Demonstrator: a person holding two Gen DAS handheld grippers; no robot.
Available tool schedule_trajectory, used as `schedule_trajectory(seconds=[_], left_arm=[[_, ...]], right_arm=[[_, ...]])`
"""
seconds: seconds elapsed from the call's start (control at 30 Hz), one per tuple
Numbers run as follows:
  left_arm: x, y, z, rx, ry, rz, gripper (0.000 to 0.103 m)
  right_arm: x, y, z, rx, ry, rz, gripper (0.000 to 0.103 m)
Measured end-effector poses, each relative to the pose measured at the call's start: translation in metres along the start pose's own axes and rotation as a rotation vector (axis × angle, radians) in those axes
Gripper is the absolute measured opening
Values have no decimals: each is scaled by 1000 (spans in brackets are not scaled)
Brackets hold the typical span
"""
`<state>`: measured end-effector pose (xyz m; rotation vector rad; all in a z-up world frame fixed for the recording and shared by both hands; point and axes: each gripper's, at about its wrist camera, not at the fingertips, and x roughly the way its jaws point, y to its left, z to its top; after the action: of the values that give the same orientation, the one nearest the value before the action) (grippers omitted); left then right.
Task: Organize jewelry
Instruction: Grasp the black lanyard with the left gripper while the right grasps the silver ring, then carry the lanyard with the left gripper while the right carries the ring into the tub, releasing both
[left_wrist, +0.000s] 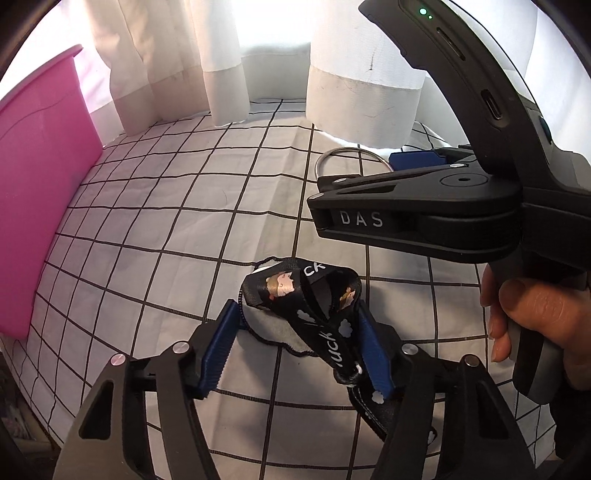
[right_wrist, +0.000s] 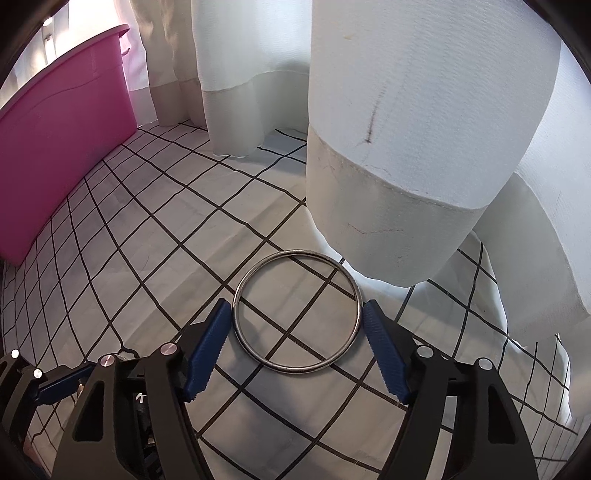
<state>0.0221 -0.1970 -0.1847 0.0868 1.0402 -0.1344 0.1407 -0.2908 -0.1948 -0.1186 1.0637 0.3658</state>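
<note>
A silver metal bangle (right_wrist: 297, 312) lies flat on the checked cloth (right_wrist: 155, 236). My right gripper (right_wrist: 297, 314) is open, its blue fingers on either side of the bangle, close to its rim. In the left wrist view the bangle (left_wrist: 334, 157) shows partly behind the right gripper (left_wrist: 373, 184). My left gripper (left_wrist: 297, 325) is open around a black printed strap (left_wrist: 314, 306) that rests on a white pad with dark edging (left_wrist: 273, 326); the strap lies against the right finger.
A pink plastic bin (left_wrist: 40, 206) stands at the left; it also shows in the right wrist view (right_wrist: 62, 155). White curtains (right_wrist: 406, 147) hang down onto the cloth at the back and right. A hand (left_wrist: 524, 314) holds the right gripper's handle.
</note>
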Motion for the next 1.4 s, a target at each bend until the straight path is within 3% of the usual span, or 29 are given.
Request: schedule_trajectory(seconds=[0.13, 0.17, 0.2, 0.23, 0.47, 0.93, 1.4], left_arm=[[-5, 2, -4, -1, -3, 2, 46], [-7, 3, -4, -1, -7, 7, 22], [-9, 3, -2, 2, -10, 7, 9], [-9, 5, -3, -1, 0, -6, 6], [-20, 21, -12, -29, 4, -25, 5], [-66, 53, -1, -56, -119, -56, 5], [-126, 92, 32, -90, -247, -26, 5]], right_arm=[[-2, 1, -3, 14, -8, -5, 70], [-2, 1, -4, 18, -11, -6, 70], [-3, 1, -6, 24, -14, -6, 70], [-4, 1, -7, 31, -18, -5, 70], [-11, 1, -16, 81, -38, 5, 70], [-38, -2, -24, 137, -100, -6, 70], [-67, 22, -7, 140, -155, 14, 70]])
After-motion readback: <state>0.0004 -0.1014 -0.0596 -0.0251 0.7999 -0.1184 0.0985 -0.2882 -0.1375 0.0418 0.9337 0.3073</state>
